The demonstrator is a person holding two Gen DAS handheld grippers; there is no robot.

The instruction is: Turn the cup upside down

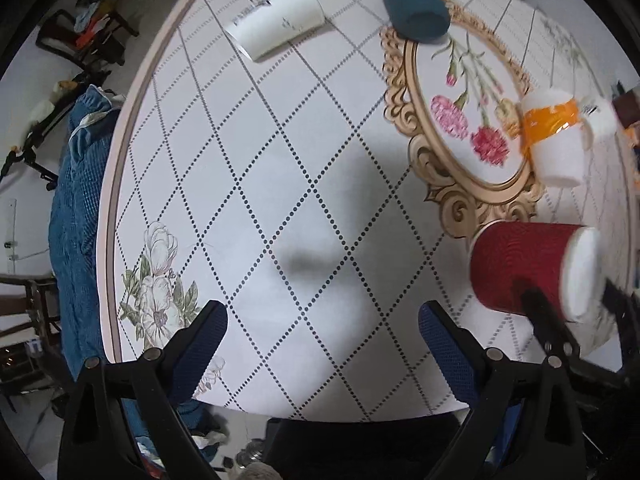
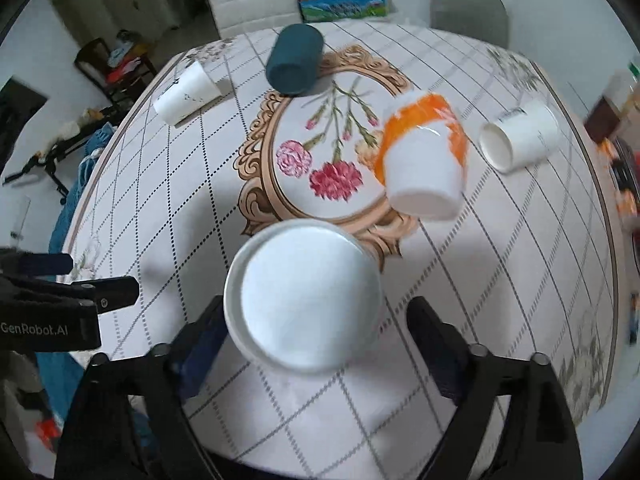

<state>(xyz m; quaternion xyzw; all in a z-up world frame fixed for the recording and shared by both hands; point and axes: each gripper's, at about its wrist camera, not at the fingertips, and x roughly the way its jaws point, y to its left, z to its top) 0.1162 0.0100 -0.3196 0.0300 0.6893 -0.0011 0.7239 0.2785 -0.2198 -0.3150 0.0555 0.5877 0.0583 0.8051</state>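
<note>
A red ribbed paper cup stands upside down on the table, white base up; in the right wrist view only its white base shows. My right gripper is open, one finger on each side of the cup and apart from it; its fingers show beside the cup in the left wrist view. My left gripper is open and empty over bare tablecloth left of the cup; it also shows at the left edge of the right wrist view.
On the round table an orange-banded white cup stands upside down. A teal cup, a white cup at the far left and a white cup at the right lie on their sides. Chairs stand behind the table.
</note>
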